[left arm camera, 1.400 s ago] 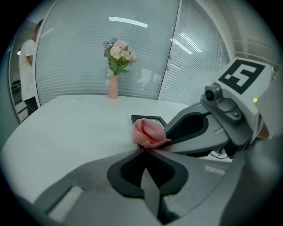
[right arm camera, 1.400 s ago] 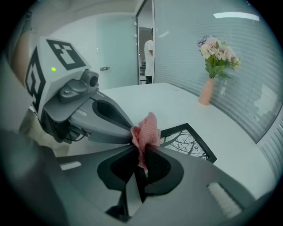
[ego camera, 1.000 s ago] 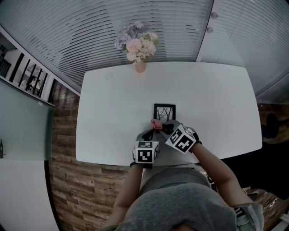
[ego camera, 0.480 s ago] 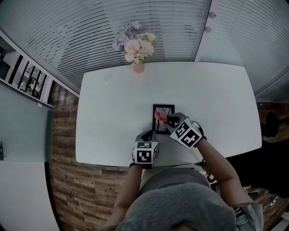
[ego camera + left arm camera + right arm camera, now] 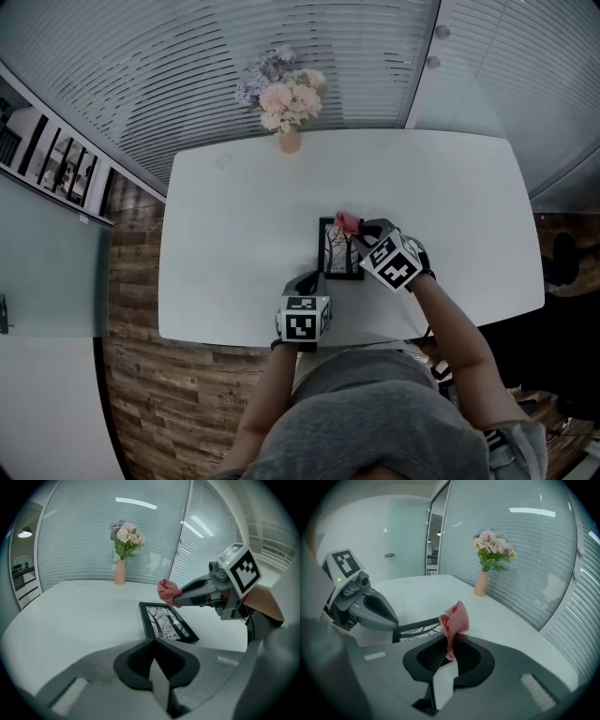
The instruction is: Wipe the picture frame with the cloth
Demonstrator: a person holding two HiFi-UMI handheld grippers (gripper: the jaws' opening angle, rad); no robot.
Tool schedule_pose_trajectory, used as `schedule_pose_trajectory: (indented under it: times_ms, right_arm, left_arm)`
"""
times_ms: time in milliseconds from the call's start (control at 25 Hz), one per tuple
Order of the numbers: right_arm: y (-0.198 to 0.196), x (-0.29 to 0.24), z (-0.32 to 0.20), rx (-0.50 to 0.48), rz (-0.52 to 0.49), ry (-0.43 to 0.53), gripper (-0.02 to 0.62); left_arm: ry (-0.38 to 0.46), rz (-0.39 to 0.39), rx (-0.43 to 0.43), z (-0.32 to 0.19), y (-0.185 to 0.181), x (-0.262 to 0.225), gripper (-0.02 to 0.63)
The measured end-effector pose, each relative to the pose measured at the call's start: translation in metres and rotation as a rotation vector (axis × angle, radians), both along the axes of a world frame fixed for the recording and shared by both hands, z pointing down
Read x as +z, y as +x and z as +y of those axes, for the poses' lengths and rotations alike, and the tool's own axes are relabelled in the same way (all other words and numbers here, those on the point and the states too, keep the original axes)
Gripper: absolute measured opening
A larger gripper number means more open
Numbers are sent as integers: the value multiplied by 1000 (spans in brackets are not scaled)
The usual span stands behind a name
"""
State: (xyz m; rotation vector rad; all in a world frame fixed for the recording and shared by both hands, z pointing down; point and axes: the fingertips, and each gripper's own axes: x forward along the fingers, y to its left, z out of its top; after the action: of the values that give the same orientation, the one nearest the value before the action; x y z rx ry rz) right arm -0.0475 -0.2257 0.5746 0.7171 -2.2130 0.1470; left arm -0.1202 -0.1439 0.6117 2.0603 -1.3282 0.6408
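A black picture frame [image 5: 340, 248] with a tree print lies flat on the white table [image 5: 234, 216]. My right gripper [image 5: 359, 228] is shut on a pink cloth [image 5: 347, 222], which hangs over the frame's far right corner. In the right gripper view the cloth [image 5: 455, 619] sticks up from the jaws, with the frame [image 5: 417, 626] just behind. My left gripper [image 5: 307, 281] is shut with nothing seen in it, its tips at the frame's near left corner. In the left gripper view the frame [image 5: 166, 623] lies ahead, and the cloth [image 5: 168, 590] hovers above its far edge.
A pink vase of flowers [image 5: 287, 98] stands at the table's far edge. Slatted blinds and glass walls run behind it. The table's near edge is close to the person's body; wooden floor shows to the left.
My right gripper has carried the cloth from the frame's near edge up across it to the far right corner. The left gripper has stayed put.
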Motion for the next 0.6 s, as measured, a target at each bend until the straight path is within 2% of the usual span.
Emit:
schedule_pose_trajectory:
  times_ms: [280, 600]
  right_arm:
    - [7, 7, -16, 45, 39, 22, 43]
    - [4, 25, -18, 35, 85, 8, 43]
  left_arm:
    - [-3, 3, 4, 1, 0, 1, 5]
    - [-4, -1, 9, 0, 1, 1, 5]
